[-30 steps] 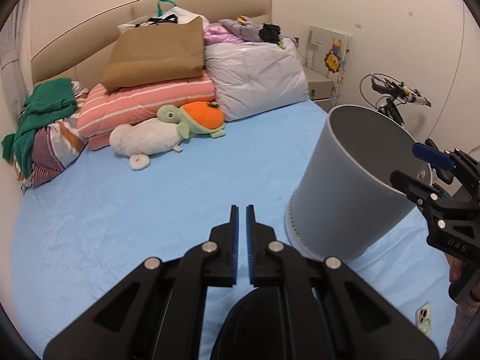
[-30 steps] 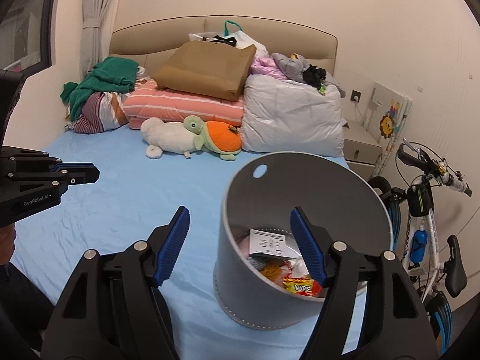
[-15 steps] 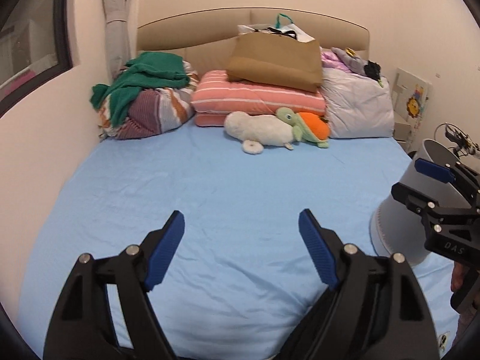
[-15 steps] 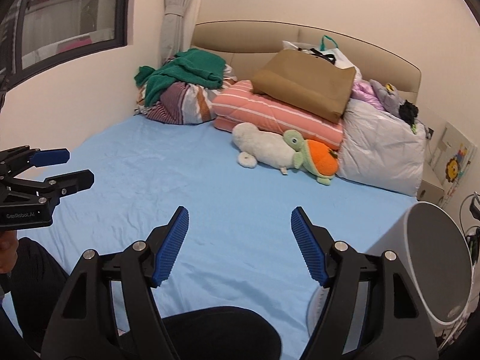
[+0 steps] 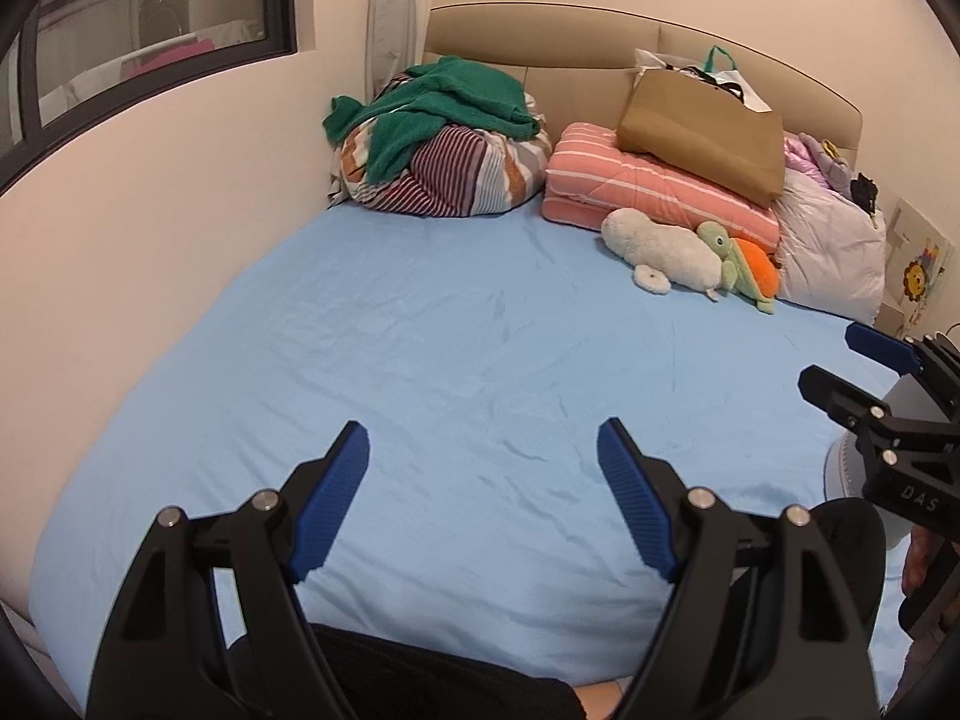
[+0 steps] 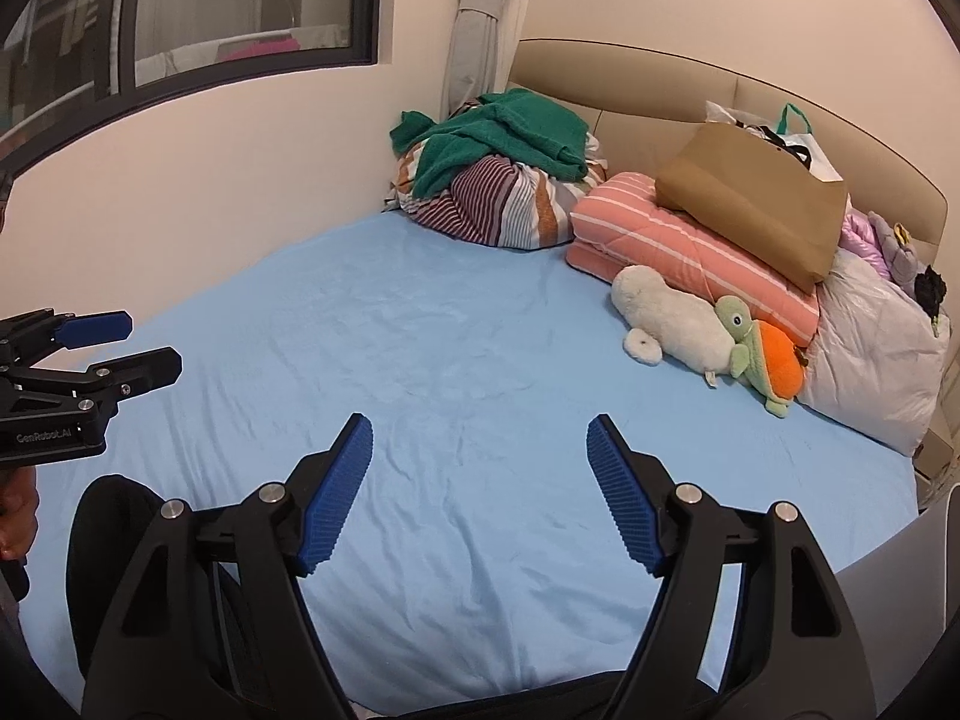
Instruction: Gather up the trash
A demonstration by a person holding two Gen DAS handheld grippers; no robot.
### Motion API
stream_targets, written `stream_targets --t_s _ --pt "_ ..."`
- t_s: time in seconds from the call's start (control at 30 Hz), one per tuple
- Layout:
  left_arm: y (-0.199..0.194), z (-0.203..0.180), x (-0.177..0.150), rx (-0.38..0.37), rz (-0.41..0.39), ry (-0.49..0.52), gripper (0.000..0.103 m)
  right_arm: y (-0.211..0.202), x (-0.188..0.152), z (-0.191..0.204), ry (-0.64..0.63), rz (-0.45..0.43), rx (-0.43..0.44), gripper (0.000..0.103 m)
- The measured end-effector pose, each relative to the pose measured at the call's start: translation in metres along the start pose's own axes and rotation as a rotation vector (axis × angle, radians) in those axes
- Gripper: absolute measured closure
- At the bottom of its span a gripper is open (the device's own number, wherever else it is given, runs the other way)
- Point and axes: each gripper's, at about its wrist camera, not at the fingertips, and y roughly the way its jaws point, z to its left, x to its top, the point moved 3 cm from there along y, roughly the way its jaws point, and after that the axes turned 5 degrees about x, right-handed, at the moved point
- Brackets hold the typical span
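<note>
My left gripper [image 5: 482,438] is open over the blue bed sheet [image 5: 450,330], with nothing between its blue pads. My right gripper [image 6: 479,429] hangs beside it over the same sheet [image 6: 456,360]; its jaws are opening and hold nothing. Each gripper shows in the other's view: the right one [image 5: 828,354] at the right edge, the left one [image 6: 153,339] at the left edge. The grey trash bin [image 5: 840,468] stands on the bed at the far right, mostly hidden behind the right gripper. Only a sliver of the bin [image 6: 888,558] shows in the right wrist view. I see no loose trash on the sheet.
At the headboard lie a green sweater on a striped bundle [image 5: 444,150], a pink folded quilt [image 5: 654,186] under a brown paper bag [image 5: 702,132], plush toys [image 5: 690,258] and a white pillow [image 5: 834,246]. A wall with a window bounds the left side. A person's dark-clad leg [image 5: 420,684] is at the bottom.
Both views have swung left, away from the bin, which slid to the right edge. The left jaws went from shut to wide open. The right jaws widened slightly.
</note>
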Motion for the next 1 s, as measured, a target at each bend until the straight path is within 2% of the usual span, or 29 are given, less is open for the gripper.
stream_targets --t_s 0.1,0.17,0.43,1.0 --pt "0.001 0.016 -0.004 0.011 0.019 -0.028 0.024 0.004 0.003 0.013 -0.013 0.016 0.008 0.029" --pt "0.002 0.024 -0.005 0.018 0.028 -0.043 0.024 0.006 0.005 0.019 -0.011 0.026 0.016 0.022" --pt "-0.005 0.043 -0.005 0.048 0.034 -0.076 0.024 0.009 0.013 0.040 -0.028 0.035 0.027 0.014" --pt "-0.031 0.041 -0.002 0.084 -0.002 -0.064 0.022 -0.005 0.020 0.059 -0.013 0.010 0.058 0.010"
